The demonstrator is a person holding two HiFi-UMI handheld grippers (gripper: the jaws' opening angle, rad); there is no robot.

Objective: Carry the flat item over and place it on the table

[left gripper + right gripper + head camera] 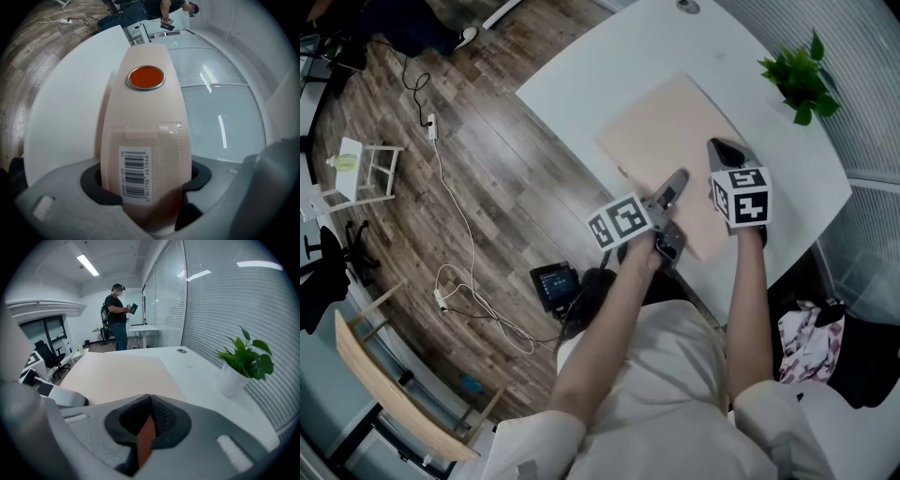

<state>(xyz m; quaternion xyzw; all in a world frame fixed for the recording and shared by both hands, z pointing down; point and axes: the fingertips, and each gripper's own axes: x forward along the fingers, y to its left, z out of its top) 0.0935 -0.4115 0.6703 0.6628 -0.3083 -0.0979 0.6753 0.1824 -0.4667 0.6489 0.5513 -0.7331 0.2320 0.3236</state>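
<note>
Flat item [666, 131]: thin, rectangular, pale pink-beige sheet-type pouch, at centre of the head view, spread over the white table [609, 66], long axis running from upper centre to lower right of frame. Its near end sat by the table's lower edge, where both grippers met it. Whether it rested fully on the top or was held just clear could not be told. In the L gripper view the flat item [145, 122] filled the frame centre, reaching from the bottom up to approx. mid-top. It showed a round orange button [146, 78] near its far end, a stitched or perforated flap line below that, and a white barcode label [136, 176] at the bottom. Left gripper [675, 183] was at the item's near edge, lower centre of the head view. Its jaws [145, 187] were clamped on the item's near end, one dark pad each side of the label. Right gripper [722, 150] was at the item's right edge, right of centre. Its jaws [147, 427] were almost together, nipping a thin orange-brown strip seen edge-on, taken as the item's edge. In the R gripper view the flat item [117, 373] lay level at centre-left. A potted plant [802, 80] stood at upper right of the table, apart from the item. A person [117, 317] stood in the background, upper left of centre.
</note>
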